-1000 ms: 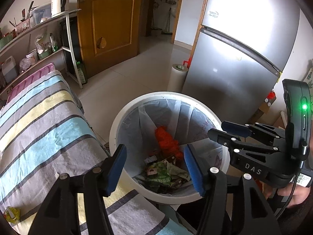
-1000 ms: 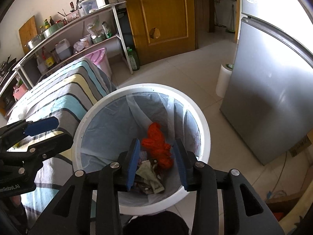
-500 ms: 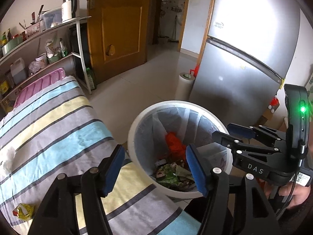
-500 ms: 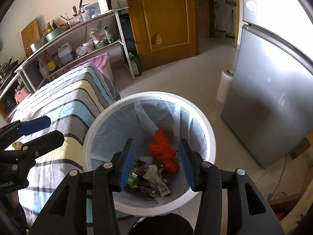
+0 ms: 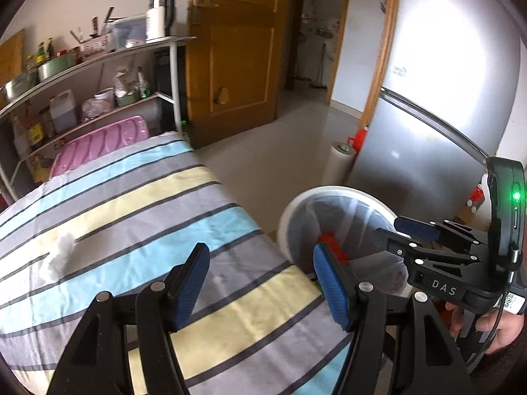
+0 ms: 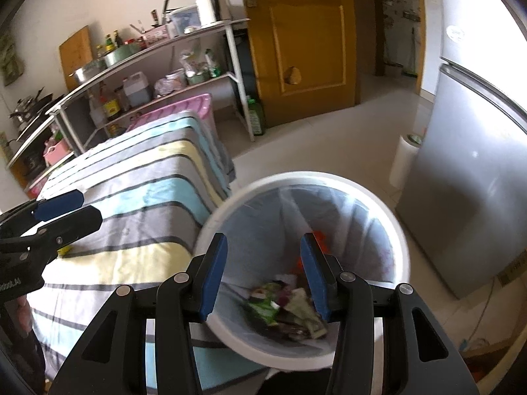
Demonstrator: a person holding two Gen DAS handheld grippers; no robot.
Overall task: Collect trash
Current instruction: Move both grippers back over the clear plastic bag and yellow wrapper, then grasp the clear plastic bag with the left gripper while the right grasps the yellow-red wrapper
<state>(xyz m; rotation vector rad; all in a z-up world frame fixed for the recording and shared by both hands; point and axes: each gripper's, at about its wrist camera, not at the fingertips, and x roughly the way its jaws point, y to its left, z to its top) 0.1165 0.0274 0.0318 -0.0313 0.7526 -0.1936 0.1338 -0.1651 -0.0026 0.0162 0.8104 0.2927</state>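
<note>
both tongs, left gripper (image 5: 262, 284) and right gripper (image 6: 263, 276), spread and empty, have swung off the bin (image 6: 403, 247) toward 9 o'clock; next scrap likely the crumpled tissue (image 5: 61, 253) on the striped cloth (image 5: 138, 204).

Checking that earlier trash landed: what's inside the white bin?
Inside the white bin, over a clear liner: an orange crumpled piece and green wrappers. The right gripper covers some; anything beneath is hidden.

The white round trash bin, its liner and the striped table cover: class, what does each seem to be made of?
White round trash bin: probably plastic, with a smooth matte rim. Liner: thin translucent plastic film, creased and draped inside. Striped table cover: woven fabric, matte, wrinkled and hanging soft over the edge.
</note>
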